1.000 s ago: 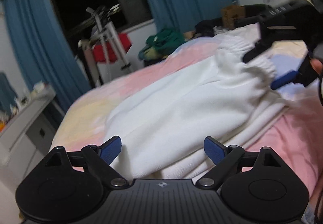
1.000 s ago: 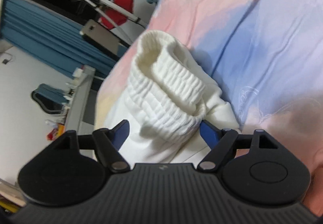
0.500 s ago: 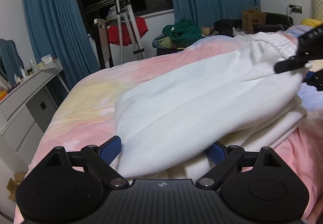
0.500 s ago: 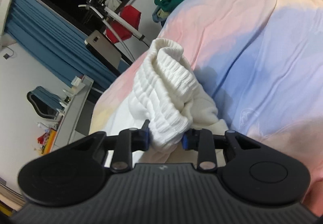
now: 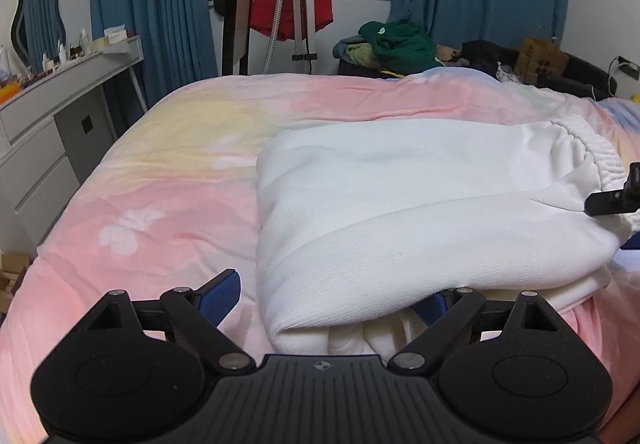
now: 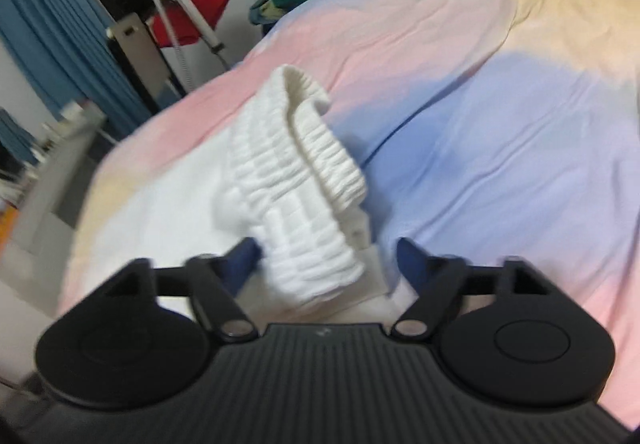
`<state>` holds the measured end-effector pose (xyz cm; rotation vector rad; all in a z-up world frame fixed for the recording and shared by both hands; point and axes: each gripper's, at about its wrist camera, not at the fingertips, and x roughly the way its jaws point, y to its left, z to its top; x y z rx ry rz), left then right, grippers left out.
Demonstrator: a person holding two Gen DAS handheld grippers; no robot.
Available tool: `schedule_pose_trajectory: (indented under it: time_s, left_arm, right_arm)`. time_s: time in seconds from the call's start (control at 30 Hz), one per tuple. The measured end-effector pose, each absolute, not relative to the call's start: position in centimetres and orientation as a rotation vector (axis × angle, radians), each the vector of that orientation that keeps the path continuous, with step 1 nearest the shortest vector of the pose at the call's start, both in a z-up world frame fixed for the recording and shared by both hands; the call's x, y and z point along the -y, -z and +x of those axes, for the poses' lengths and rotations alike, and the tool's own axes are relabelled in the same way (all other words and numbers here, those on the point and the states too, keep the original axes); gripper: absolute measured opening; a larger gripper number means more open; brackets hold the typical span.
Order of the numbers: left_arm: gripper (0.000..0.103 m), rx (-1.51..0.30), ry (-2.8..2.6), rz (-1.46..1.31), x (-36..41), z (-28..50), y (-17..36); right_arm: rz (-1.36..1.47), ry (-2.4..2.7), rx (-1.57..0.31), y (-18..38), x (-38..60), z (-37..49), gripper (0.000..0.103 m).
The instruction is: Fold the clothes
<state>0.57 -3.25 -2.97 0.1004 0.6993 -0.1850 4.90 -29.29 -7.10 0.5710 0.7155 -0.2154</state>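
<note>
Tongs [image 6: 326,256] spread wide astride white waistband [image 6: 304,179]

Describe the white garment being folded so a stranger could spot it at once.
Start at the wide bed with the pastel pink, yellow and blue quilt. On its right half lies a bulky white knitted garment, folded over itself. Its ribbed, gathered cuff and plain white set it apart from the green clothes heap beyond the bed.

Dim indoor light, right-wrist view blurred
</note>
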Motion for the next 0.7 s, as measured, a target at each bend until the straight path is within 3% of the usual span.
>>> schedule_pose_trajectory:
  time_s: [0.37, 0.63, 0.7]
  left_arm:
    - [0.091, -0.746, 0.245, -0.046, 2.2, 1.0, 2.1]
    - [0.098, -0.763, 0.349, -0.297, -1.8, 1.2, -0.3]
    - [0.100, -0.760, 0.350, -0.369, -2.9, 1.8, -0.8]
  right_arm:
    - [0.972, 0.052, -0.805, 12.2, 32.7, 8.8, 0.093]
    - [1.075, -0.126, -0.640, 10.3, 32.3, 7.0, 0.093]
    - [1.049, -0.097, -0.675, 10.3, 32.0, 7.3, 0.093]
